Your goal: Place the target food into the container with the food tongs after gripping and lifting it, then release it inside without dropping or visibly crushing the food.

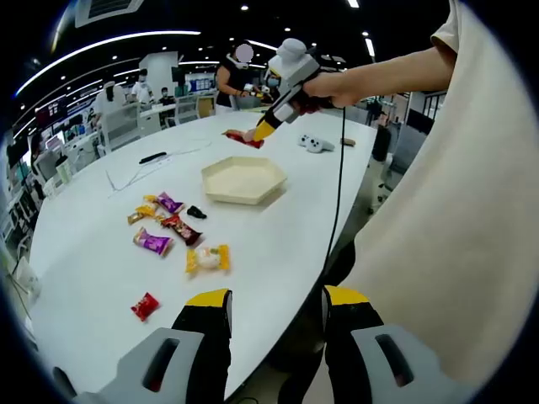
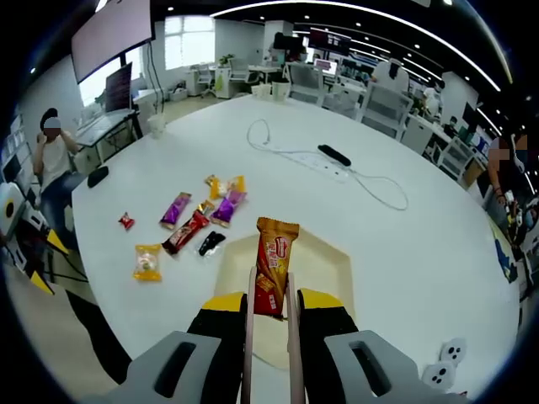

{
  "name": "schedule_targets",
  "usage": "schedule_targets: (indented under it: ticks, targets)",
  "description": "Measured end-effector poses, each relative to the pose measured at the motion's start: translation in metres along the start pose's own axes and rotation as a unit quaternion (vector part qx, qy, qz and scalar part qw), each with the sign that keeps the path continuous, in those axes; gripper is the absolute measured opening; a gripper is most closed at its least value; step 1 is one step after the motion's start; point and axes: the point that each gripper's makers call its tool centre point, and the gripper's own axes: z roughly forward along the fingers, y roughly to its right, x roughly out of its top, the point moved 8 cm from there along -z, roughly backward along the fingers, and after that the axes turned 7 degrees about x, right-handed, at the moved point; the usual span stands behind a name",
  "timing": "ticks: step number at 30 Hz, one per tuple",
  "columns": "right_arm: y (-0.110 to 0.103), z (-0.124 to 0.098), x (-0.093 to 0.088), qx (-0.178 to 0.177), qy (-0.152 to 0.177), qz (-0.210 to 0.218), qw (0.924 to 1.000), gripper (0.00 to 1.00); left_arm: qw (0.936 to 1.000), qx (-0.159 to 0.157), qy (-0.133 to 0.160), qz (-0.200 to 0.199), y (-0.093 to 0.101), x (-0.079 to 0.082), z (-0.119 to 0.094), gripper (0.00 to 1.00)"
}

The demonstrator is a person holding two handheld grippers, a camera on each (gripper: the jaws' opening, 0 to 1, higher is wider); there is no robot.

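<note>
Bench (image 2: 404, 252), white: hexagonal container (image 2: 337, 269) beside scattered snack packets (image 2: 187, 231). Your right tongs (image 2: 269, 307) clench the orange-red snack bar (image 2: 274, 265), lifted over the container; carry step, so lower, then ease open. Your left tongs (image 1: 276, 307): released, idle off the bench edge.

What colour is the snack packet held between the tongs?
Orange at the top, red below, on the long snack packet; it shows best in the right gripper view.

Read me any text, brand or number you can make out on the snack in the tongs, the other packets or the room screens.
No text can be read for certain.
Orange snack packet held in the food tongs: red logo patch, lettering too blurred.
Loose snack packets on the white table: print too small.
Wall screens: glare, nothing legible.
Hexagonal tray: no markings.
</note>
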Motion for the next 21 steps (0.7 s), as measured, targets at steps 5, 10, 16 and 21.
schedule_targets:
  ticks: [5,10,16,21]
  targets:
    - [0.0011,-0.0016,-0.0009,-0.003,0.002,-0.005,1.0000,0.22,1.0000,0.000,0.000,-0.001,0.0026,-0.0007,-0.0002,0.42]
    - [0.0019,-0.0033,-0.0016,-0.005,0.005,-0.003,1.0000,0.22,1.0000,-0.001,-0.001,-0.001,0.0051,-0.0009,-0.0007,0.42]
    - [0.0019,-0.0047,-0.0016,-0.008,0.006,-0.003,0.9999,0.23,1.0000,-0.001,0.000,0.000,0.0053,-0.0012,-0.0005,0.42]
    - [0.0026,-0.0038,0.0009,-0.008,0.007,-0.005,0.9999,0.23,1.0000,0.000,0.000,-0.001,0.0047,-0.0017,-0.0008,0.42]
